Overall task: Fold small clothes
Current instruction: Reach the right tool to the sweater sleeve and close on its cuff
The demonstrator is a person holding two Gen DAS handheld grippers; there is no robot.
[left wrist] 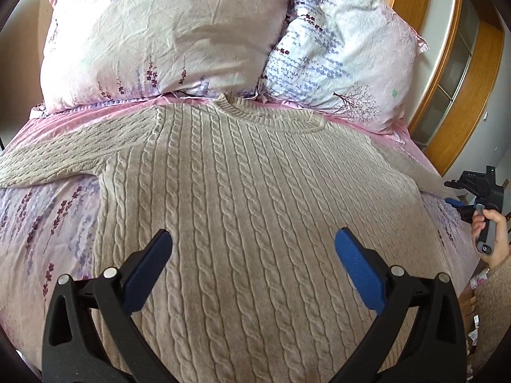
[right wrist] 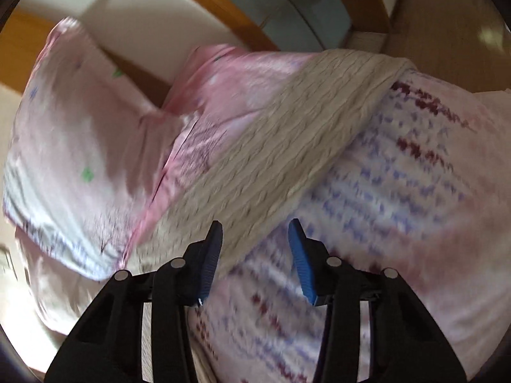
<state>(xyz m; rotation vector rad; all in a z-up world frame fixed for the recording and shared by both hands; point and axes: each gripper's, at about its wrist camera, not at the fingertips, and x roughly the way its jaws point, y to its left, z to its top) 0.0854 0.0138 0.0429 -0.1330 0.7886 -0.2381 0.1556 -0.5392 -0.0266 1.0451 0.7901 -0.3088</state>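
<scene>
Sweater (left wrist: 255,191) flat; left gripper (left wrist: 254,239) spread above.

Left gripper (left wrist: 252,239) poised above the sweater (left wrist: 242,166) with blue fingers spread wide and empty, right gripper (right wrist: 255,233) parted over the sweater's sleeve, gripped by a bare hand (left wrist: 490,233) at the sweater's far side.

Sweater (left wrist: 255,191) hem cut off; right-wrist view motion-blurred.
</scene>
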